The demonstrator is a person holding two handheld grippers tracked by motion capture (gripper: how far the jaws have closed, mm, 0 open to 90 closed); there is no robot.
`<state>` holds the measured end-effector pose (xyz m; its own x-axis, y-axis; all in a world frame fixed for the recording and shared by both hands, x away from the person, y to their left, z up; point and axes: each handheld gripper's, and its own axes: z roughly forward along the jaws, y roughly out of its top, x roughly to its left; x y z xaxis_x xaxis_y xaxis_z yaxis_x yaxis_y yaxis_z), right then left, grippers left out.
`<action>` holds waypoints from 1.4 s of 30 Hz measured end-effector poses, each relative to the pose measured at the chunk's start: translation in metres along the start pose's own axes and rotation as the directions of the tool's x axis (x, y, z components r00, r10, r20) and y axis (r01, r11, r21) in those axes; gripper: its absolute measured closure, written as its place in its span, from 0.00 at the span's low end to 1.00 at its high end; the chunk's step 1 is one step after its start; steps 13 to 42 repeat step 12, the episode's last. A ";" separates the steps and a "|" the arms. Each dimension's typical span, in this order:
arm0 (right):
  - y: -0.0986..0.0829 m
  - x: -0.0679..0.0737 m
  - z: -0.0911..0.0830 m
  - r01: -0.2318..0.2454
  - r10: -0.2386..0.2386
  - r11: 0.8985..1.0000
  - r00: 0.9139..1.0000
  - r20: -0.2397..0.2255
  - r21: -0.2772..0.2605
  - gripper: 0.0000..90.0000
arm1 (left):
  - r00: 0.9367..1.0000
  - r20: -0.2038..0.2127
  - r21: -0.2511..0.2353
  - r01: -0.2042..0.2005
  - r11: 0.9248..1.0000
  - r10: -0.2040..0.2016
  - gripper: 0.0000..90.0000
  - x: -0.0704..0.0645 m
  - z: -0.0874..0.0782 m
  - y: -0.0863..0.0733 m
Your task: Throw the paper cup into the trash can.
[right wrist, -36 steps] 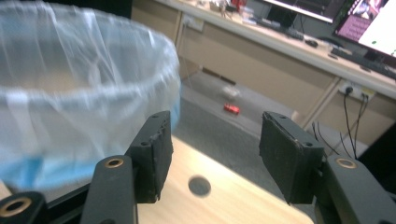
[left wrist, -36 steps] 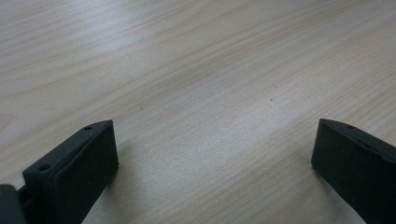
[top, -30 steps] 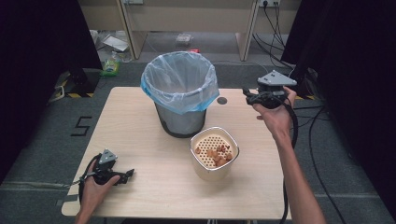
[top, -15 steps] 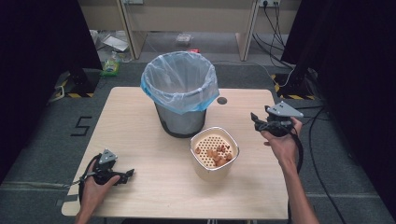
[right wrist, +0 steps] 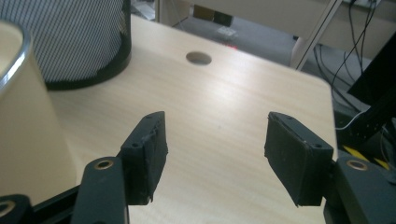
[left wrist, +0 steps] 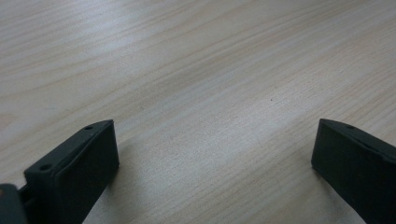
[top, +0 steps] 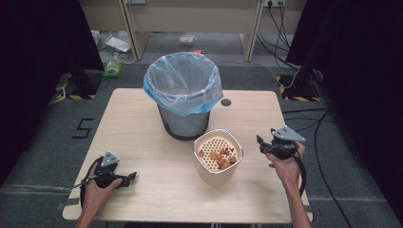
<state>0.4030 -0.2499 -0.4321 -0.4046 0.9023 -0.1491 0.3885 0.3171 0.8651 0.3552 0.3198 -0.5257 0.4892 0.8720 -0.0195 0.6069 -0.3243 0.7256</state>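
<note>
perforated cream container (top: pixel 218 154), rounded-square

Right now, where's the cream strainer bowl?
In the high view, the cream strainer bowl sits right of table centre, just in front of the bag-lined trash bin, with the open right gripper beside it on its right.

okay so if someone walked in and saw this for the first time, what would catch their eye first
Probably the grey waste bin with its pale blue liner, standing tall at the table's far middle. Just in front of it sits a cream perforated container holding brown bits. The right gripper hovers open beside that container.
</note>
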 end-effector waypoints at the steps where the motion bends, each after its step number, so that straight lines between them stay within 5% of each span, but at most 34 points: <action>1: -0.005 0.002 0.001 -0.001 0.001 1.000 1.000 -0.001 0.005 0.44 | 1.000 0.000 0.000 0.000 1.000 0.000 0.00 0.000 0.000 0.000; 12: -0.034 0.007 0.014 -0.016 0.018 0.995 1.000 -0.020 0.101 0.42 | 1.000 0.000 -0.001 0.000 1.000 0.000 0.00 0.000 0.000 0.000; 42: -0.034 0.007 0.014 -0.016 0.018 0.995 1.000 -0.020 0.101 0.42 | 1.000 0.000 -0.001 0.000 1.000 0.000 0.00 0.000 0.000 0.000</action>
